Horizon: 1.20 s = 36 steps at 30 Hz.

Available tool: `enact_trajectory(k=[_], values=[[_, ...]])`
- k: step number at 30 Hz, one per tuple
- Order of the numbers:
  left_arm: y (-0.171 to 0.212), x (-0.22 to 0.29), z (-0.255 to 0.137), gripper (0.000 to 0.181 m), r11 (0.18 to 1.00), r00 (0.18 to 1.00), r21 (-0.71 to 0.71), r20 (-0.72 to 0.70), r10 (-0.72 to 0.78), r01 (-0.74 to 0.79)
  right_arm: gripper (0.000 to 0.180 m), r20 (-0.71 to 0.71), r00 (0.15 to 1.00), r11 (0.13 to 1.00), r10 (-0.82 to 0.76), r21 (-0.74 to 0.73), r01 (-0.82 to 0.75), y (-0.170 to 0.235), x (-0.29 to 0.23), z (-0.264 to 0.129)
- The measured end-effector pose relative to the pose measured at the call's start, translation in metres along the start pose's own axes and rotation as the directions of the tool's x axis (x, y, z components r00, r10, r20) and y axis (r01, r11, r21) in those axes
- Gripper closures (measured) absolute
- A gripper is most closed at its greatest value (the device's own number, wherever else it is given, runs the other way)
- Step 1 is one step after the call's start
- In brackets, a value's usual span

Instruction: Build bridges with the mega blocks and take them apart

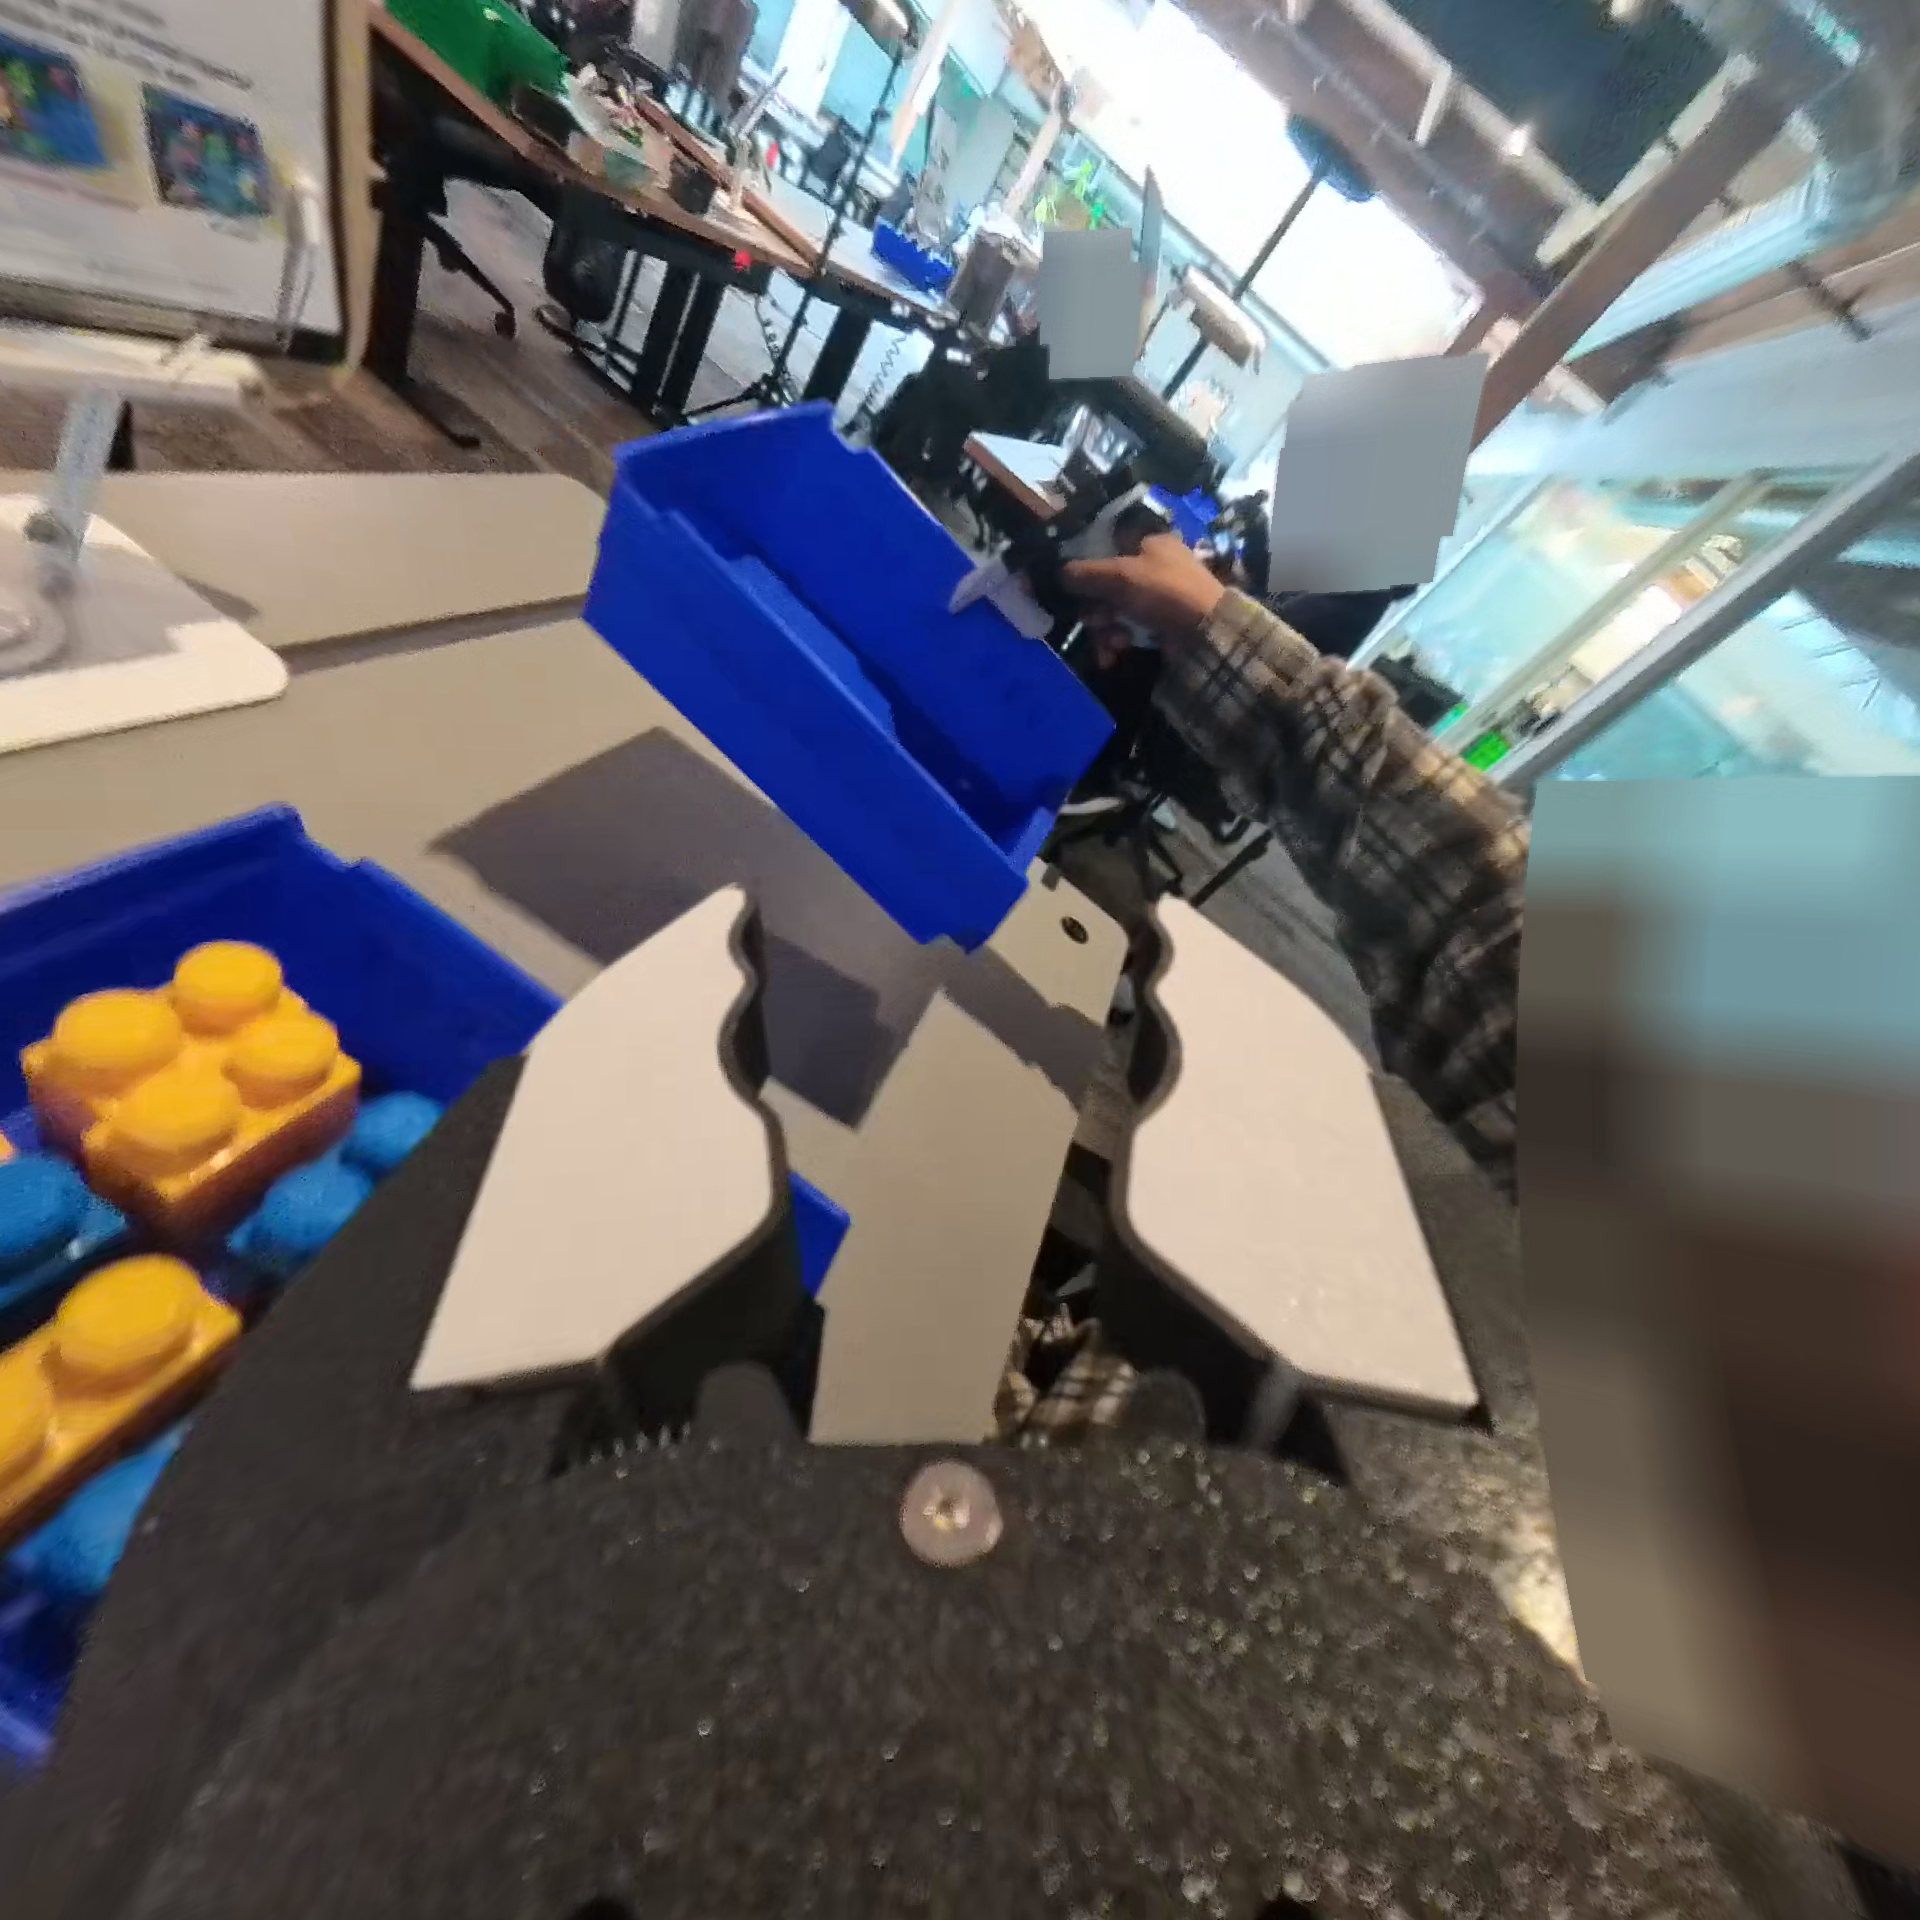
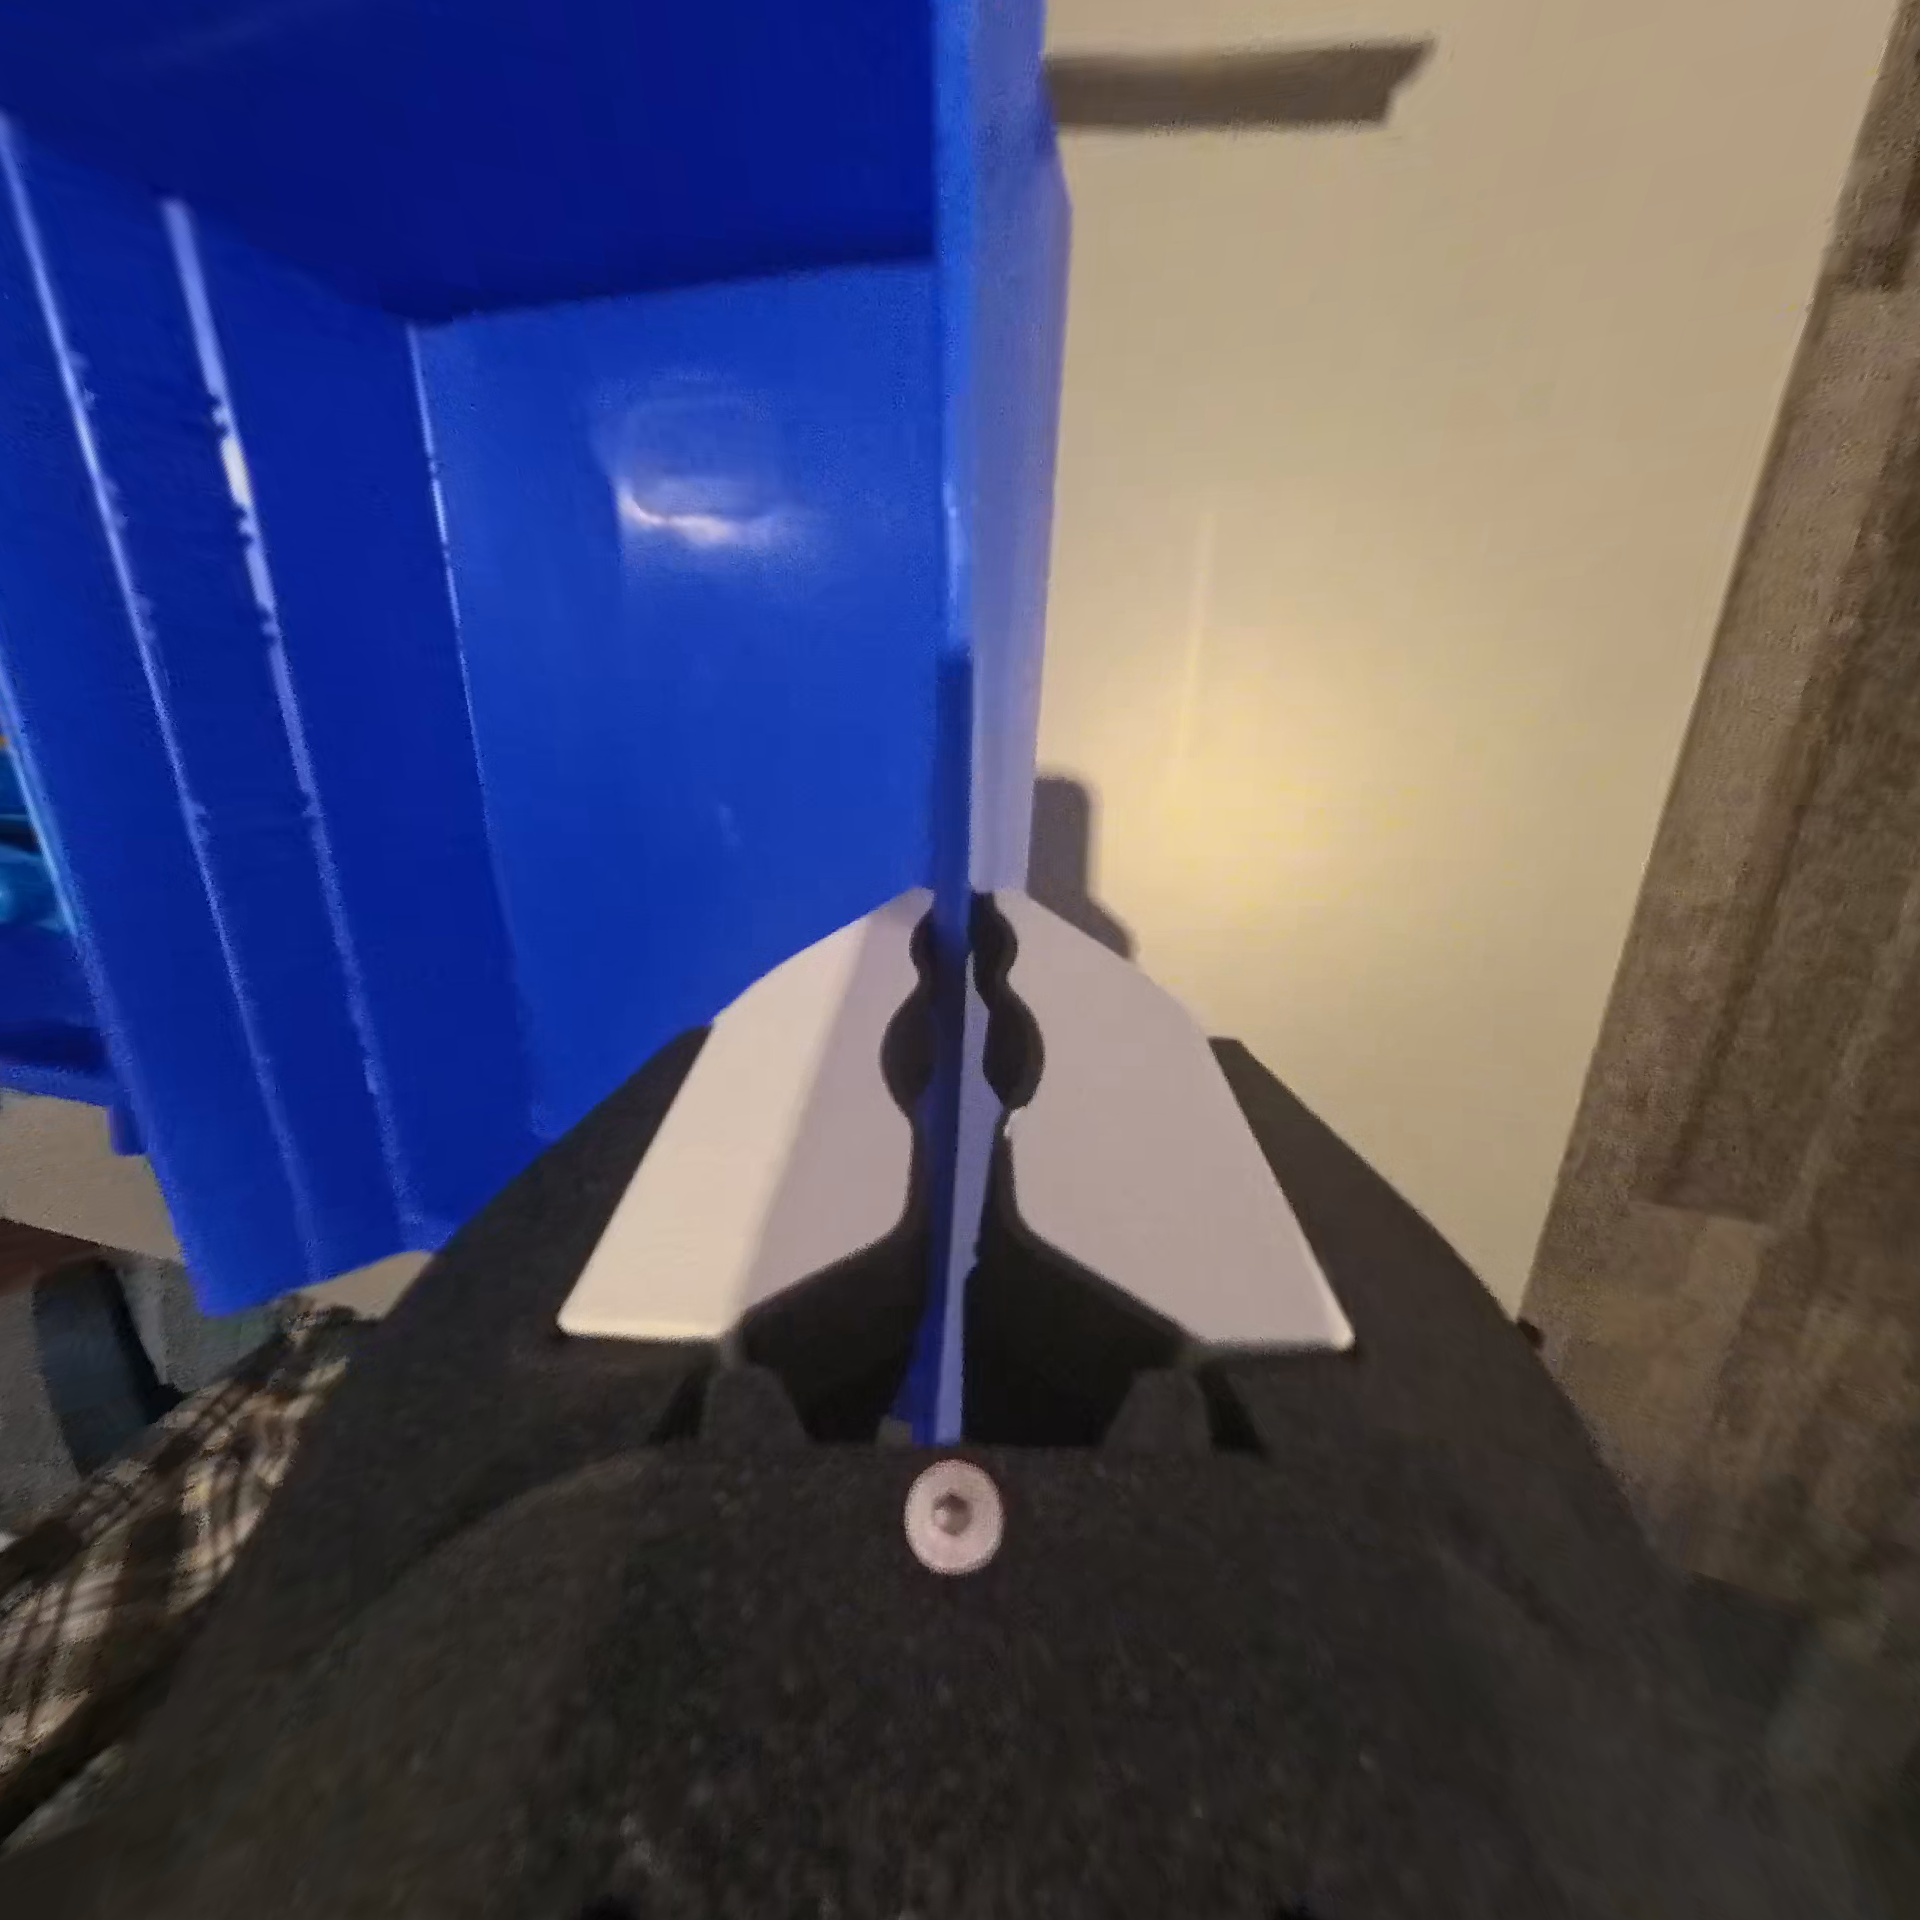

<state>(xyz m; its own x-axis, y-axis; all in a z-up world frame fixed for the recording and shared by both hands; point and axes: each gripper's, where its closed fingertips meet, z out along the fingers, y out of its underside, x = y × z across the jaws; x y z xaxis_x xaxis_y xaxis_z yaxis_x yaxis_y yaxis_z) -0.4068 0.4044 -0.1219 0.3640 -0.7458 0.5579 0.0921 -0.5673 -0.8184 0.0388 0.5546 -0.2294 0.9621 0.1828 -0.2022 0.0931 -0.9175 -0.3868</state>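
Left wrist view: the left gripper (image 1: 951, 1029) stands with jaws apart and nothing between them, held above the grey table (image 1: 416, 727). Beside its left finger sits a blue bin (image 1: 312, 925) holding yellow blocks (image 1: 197, 1081) and blue blocks (image 1: 42, 1216). Farther off, the right gripper (image 1: 1003, 597), in a hand with a plaid sleeve (image 1: 1351, 769), lifts a tilted second bin (image 1: 831, 665) clear of the table. A poster (image 1: 135, 156) stands at the back, its writing too blurred to read. Right wrist view: the right gripper (image 2: 956, 925) is clamped on the second bin's (image 2: 623, 675) thin wall; no label is legible.
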Motion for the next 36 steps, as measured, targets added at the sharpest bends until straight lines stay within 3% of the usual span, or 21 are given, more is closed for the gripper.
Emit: enact_trajectory(k=[8,15,28,36], values=[[0.049,-0.026,-0.064,0.117,0.987,0.993,0.107,0.023,-0.119,0.116,0.175,-0.015,0.995,0.991,0.101,-0.083,-0.102,0.054,0.100,0.025],[0.072,-0.039,-0.070,0.120,0.984,0.988,0.117,0.057,-0.145,0.138,0.175,-0.062,0.991,0.983,0.119,-0.135,-0.126,0.083,0.156,0.043],[0.081,-0.040,-0.057,0.120,0.986,0.985,0.087,0.089,-0.147,0.139,0.175,0.014,0.992,0.984,0.124,-0.134,-0.121,0.094,0.186,0.066],[0.084,-0.041,-0.048,0.118,0.987,0.985,0.069,0.090,-0.149,0.143,0.173,0.076,0.996,0.994,0.043,-0.100,-0.035,0.095,0.188,0.068]])
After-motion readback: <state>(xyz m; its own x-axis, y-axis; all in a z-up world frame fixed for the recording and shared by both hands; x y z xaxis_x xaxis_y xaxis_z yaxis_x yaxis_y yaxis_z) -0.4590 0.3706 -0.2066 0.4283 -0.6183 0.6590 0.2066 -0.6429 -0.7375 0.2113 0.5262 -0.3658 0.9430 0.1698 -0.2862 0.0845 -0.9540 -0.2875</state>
